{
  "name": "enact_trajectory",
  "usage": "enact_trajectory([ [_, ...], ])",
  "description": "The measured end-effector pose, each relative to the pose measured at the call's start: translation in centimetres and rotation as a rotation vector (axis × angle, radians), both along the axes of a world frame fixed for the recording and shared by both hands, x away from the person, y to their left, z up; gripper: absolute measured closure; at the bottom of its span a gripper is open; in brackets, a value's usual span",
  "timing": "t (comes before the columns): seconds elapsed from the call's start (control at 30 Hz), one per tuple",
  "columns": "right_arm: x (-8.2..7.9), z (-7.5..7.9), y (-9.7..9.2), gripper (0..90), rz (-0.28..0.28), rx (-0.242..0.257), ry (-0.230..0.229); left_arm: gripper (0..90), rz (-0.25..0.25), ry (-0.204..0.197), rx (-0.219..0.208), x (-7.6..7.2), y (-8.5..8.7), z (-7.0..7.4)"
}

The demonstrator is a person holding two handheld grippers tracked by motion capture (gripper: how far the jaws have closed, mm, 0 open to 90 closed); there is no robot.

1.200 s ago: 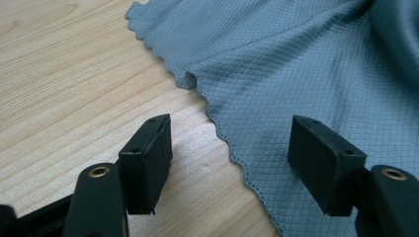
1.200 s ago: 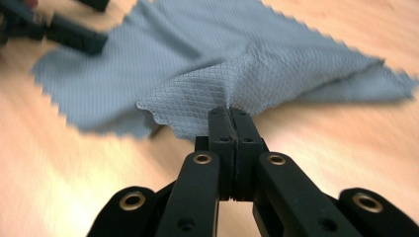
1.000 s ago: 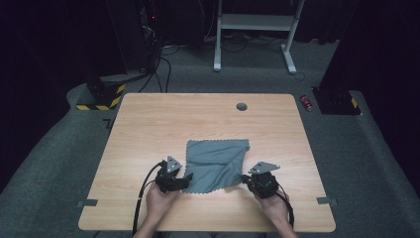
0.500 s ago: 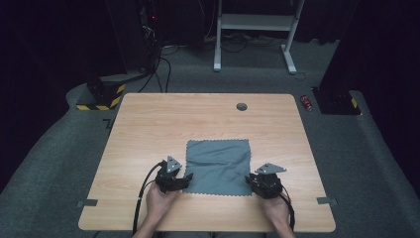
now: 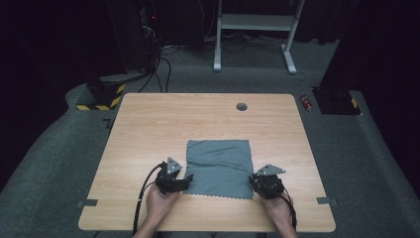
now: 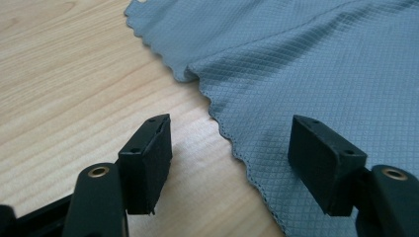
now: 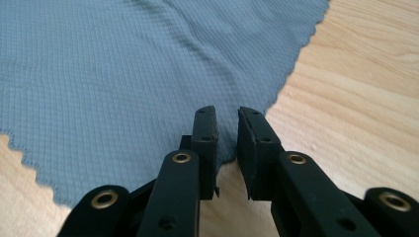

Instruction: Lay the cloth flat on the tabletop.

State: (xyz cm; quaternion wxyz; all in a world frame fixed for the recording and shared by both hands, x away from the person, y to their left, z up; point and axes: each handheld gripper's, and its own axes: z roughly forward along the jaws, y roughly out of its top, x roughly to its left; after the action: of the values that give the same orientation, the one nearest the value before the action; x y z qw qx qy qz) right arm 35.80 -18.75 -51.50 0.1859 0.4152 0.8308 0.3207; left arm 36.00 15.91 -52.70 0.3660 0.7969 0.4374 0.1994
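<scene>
A grey cloth point(image 5: 218, 166) with scalloped edges lies flat and square on the wooden table point(image 5: 173, 119), near its front edge. My left gripper point(image 5: 187, 179) rests at the cloth's near left corner. In the left gripper view it point(image 6: 230, 158) stands open, one jaw over bare wood and the other over the cloth point(image 6: 321, 64). My right gripper point(image 5: 252, 179) is at the near right corner. In the right gripper view its jaws point(image 7: 227, 133) have just been closing and stand a narrow gap apart. The cloth's corner point(image 7: 108, 74) lies under that gap, and the pads do not pinch it.
A round cable hole point(image 5: 241, 106) sits near the table's far edge. On the floor beyond are a white desk frame point(image 5: 255, 22), a yellow-and-black striped base point(image 5: 104, 94) and a small red object point(image 5: 307, 102). A tape strip point(image 5: 86, 203) sticks out at the front left.
The cloth's right side was lifted and skewed a second ago; now it lies flat and square. My right gripper sank to the table and its jaws parted. The left gripper has stayed put.
</scene>
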Motion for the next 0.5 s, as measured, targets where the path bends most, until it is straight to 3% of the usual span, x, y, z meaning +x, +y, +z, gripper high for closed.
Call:
enact_trajectory([
  [0.13, 0.2, 0.2, -0.2, 70.0, -0.022, 0.017, 0.017, 39.9, 0.006, 0.006, -0.001, -0.9, 0.6, 0.2],
  [0.17, 0.2, 0.3, -0.2, 68.0, -0.026, 0.041, -0.005, 44.0, 0.002, 0.025, -0.007, -1.6, 0.9, 0.4],
  [0.27, 0.2, 0.4, 0.1, 66.7, -0.014, 0.070, -0.030, 48.9, -0.027, 0.029, -0.015, -2.4, 1.0, 0.7],
  [0.3, 0.2, 0.2, 0.7, 66.6, 0.002, 0.072, -0.024, 54.8, -0.068, 0.026, 0.006, -3.2, 0.7, 1.0],
  [0.33, 0.2, 0.2, 0.7, 66.6, 0.002, 0.072, -0.024, 56.4, -0.068, 0.026, 0.006, -3.2, 0.7, 1.0],
  [0.37, 0.0, 0.2, 1.2, 67.2, 0.037, 0.071, -0.028, 57.9, -0.094, 0.009, 0.042, -3.9, 0.3, 1.1],
  [0.47, -0.5, 0.4, 1.7, 68.7, 0.071, 0.083, -0.030, 62.3, -0.112, 0.010, 0.054, -4.1, -0.1, 1.0],
  [0.5, -1.0, 0.6, 2.1, 69.8, 0.105, 0.085, -0.025, 65.0, -0.125, 0.018, 0.055, -3.9, -0.3, 0.8],
])
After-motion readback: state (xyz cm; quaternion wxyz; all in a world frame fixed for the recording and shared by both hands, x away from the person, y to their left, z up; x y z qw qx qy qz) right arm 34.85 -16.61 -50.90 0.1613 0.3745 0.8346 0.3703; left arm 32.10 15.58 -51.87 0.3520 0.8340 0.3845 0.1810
